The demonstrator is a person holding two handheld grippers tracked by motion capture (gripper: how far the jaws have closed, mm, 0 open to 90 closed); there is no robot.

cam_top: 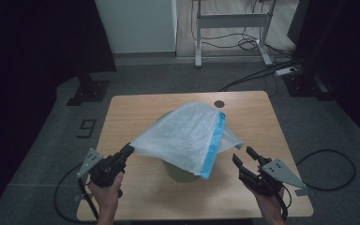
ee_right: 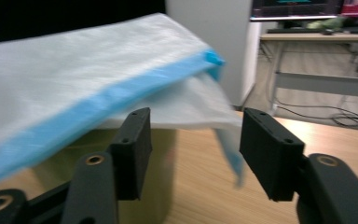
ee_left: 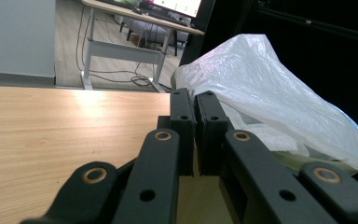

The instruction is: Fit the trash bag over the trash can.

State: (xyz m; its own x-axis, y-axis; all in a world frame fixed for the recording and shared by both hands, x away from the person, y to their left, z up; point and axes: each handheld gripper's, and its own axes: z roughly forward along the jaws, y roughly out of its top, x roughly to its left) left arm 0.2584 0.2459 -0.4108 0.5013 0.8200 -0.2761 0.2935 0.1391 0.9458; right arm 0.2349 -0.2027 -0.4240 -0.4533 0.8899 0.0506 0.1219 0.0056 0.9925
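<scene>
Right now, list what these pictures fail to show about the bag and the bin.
- Bin: mostly draped by the bag in the high view, so its rim and inside are hidden.
- Bag's corner at the left gripper: in the left gripper view, the shut jaws cover it.
- Bag's hanging edge: blurred in the right gripper view.

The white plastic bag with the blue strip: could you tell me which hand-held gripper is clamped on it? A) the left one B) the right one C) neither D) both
A: the left hand-held gripper is shut on a corner of the bag, while the right hand-held gripper stands open just off its edge.
</scene>
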